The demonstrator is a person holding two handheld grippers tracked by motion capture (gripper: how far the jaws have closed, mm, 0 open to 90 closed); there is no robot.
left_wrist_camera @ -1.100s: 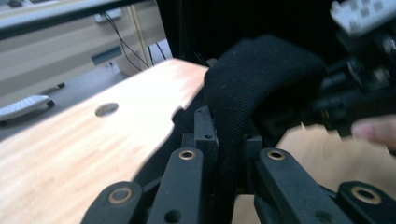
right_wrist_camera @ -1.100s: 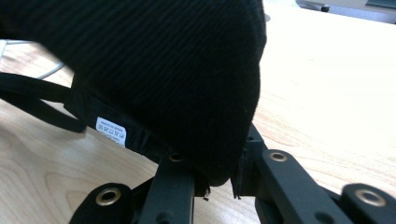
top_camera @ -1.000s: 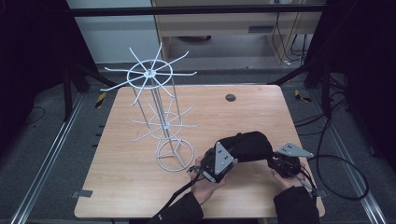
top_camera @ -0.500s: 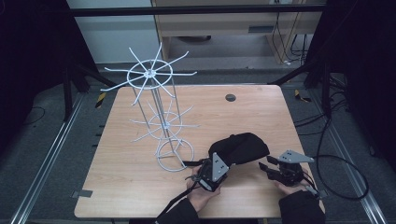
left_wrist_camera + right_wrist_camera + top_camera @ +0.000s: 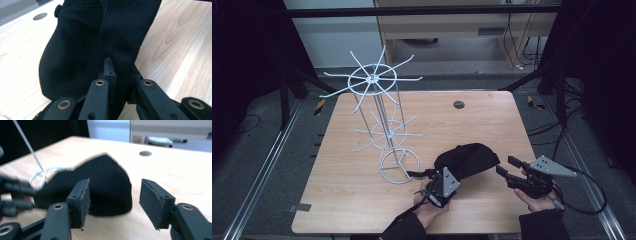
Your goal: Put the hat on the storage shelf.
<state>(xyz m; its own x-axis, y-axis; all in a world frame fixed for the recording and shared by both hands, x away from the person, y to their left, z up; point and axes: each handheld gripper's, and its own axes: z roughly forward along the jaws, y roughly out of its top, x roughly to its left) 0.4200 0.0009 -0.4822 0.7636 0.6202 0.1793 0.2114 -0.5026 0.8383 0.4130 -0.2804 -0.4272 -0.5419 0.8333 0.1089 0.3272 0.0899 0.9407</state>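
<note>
Wooden surface (image 5: 362, 210) is sitting in a dark-curtained room, carrying a white wire rack (image 5: 384, 130) near its left-centre. Black cap (image 5: 468, 159) is lying toward the near right part of the surface, just right of the rack's base ring; its long axis is running from the near edge up toward the far right corner, crown end farther, strap end nearer.

Left tongs (image 5: 428, 176) are clamping down on the cap's strap, seen in the left gripper view (image 5: 120, 75) with the black webbing pinched between the jaws. Right tongs (image 5: 508, 166) are standing apart with nothing between the pads; their jaws have just been opening. In the right gripper view (image 5: 113, 203) the cap (image 5: 105, 185) is lying beyond the spread jaws, clear of both.

Against the earlier frame: right tongs were up against the cap's right side then; now they are sitting off it, near the right edge. Cap is resting lower and flatter.
</note>
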